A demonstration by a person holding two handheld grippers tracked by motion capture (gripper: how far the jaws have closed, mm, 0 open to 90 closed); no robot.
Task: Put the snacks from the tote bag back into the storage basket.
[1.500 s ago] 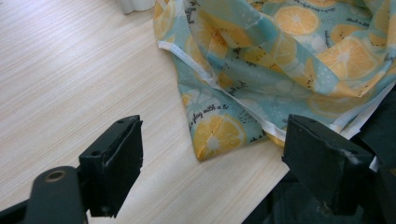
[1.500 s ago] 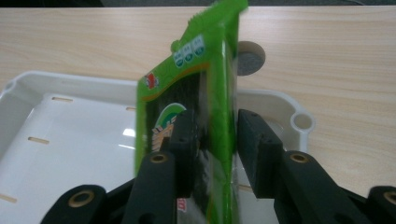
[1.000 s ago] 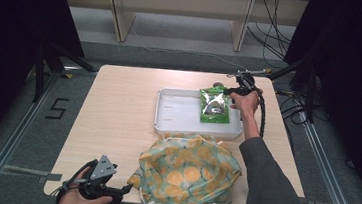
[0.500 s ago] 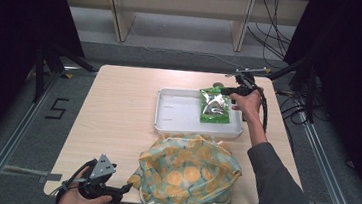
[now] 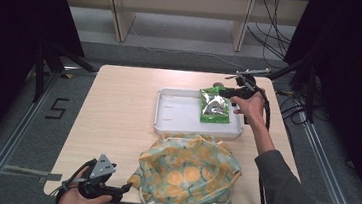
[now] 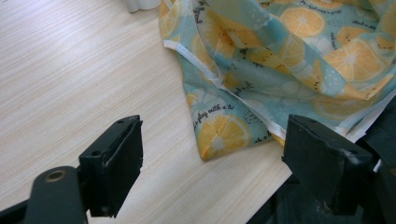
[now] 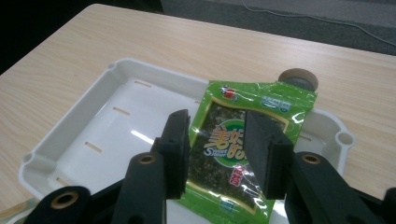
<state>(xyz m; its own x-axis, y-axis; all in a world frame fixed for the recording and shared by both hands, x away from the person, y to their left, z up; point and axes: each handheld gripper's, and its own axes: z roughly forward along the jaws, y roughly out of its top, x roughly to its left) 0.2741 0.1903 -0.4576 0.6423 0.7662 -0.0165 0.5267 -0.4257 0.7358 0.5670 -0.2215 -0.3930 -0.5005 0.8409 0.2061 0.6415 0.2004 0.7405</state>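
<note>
Green seaweed packet (image 7: 238, 154) lies in the white tray (image 5: 178, 113) just beyond the right claw (image 7: 217, 154), whose jaws have just been opening, released (nothing pinched); left claw (image 6: 212, 163) gapes beside the citrus-print bag (image 6: 289, 60)

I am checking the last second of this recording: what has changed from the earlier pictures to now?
The right gripper has just been opening its jaws and lifting off the green packet, which lies free in the tray. The left gripper, open beside the bag, has not moved.
</note>
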